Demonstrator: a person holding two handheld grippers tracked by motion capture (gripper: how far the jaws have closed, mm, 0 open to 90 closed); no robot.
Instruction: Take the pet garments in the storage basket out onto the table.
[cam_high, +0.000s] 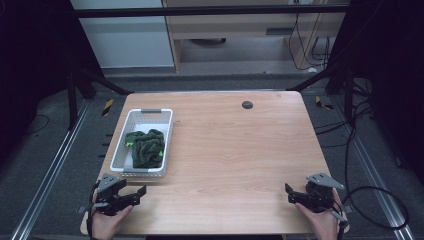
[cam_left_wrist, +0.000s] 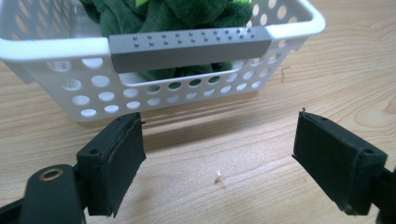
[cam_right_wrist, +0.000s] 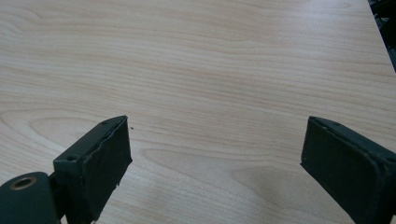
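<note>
A: High view is showing the white basket (cam_high: 143, 144) lying at about nine o'clock on the table (cam_high: 240, 150), with the green plush cloth (cam_high: 146, 148) bundled inside it. What is the left gripper (cam_high: 131, 196) doing?

B: It is resting at the near edge, at roughly seven o'clock, with its jaws standing wide and nothing between them. The basket is lying just ahead of it, at its twelve o'clock, near but not touching.

A: And the right gripper (cam_high: 295, 194)?

B: It is sitting at about five o'clock, well apart from the basket, jaws also spread wide over bare wood. The left hand is clearly the nearer one.

A: Which way is the basket's long axis running?

B: From six towards twelve o'clock, so its short end wall is facing the left gripper. In the left gripper view the grey handle strip (cam_left_wrist: 190, 47) on that near rim is lying crosswise, straight ahead of the fingers (cam_left_wrist: 116, 158).

A: What is the next reach depending on?

B: Probably on a short forward travel of the left gripper, either onto that handle or over the rim to the cloth.
</note>
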